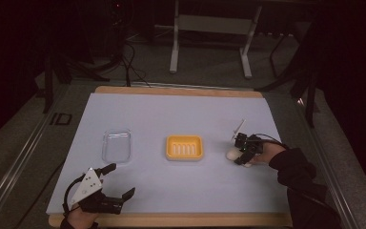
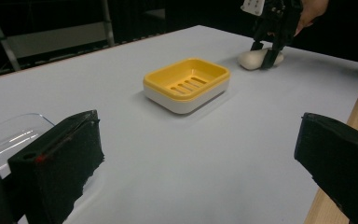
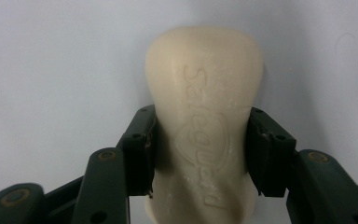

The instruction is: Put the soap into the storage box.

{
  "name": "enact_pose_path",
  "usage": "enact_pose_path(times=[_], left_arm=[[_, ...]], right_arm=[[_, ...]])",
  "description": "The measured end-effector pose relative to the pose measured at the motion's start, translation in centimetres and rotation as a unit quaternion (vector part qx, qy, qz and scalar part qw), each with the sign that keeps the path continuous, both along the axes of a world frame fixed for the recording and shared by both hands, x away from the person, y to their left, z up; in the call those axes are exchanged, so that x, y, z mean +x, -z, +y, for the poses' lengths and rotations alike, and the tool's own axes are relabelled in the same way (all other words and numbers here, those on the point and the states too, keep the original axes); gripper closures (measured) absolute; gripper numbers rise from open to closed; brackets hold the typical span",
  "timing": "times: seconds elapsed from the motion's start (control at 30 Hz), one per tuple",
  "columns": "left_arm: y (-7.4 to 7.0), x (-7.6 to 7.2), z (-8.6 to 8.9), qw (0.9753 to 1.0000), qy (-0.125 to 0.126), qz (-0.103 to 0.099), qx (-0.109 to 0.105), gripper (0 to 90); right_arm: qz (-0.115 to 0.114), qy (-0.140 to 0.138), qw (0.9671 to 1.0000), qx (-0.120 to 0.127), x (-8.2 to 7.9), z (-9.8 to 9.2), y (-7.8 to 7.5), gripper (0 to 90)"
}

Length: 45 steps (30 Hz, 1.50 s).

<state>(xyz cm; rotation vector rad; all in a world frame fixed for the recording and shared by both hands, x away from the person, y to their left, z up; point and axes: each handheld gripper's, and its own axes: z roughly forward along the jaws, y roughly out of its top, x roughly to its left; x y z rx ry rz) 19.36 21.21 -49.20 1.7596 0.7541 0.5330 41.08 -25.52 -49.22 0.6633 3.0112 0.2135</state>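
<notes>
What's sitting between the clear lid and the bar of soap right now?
The yellow soap dish sits between the clear lid and the soap bar, empty, as the high view shows. The right hand-held gripper has its jaws closed around the soap.

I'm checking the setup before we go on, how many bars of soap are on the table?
1. The bar of soap lies on the table's white sheet, right of the yellow soap dish, with the right gripper closed on its sides. Nothing in view could hide another.
</notes>
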Motion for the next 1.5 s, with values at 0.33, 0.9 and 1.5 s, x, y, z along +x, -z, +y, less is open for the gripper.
enact_pose_path(times=[0.33, 0.9, 1.5], left_arm=[[0.0, 0.0, -0.1, 1.0000, -0.001, 0.000, 0.002, 1.1], [0.2, -0.1, -0.2, 0.9999, 0.003, -0.002, 0.015, 1.1], [0.2, 0.0, -0.2, 0.9999, 0.003, -0.002, 0.016, 1.1]], right_arm=[[0.011, -0.038, 0.9987, 0.032, -0.4, 0.3, -1.5, 49.7], [-0.007, -0.104, 0.9938, 0.039, -0.3, 2.6, -5.2, 49.7], [-0.014, -0.142, 0.9891, 0.038, -0.2, 4.8, -9.4, 49.7]])
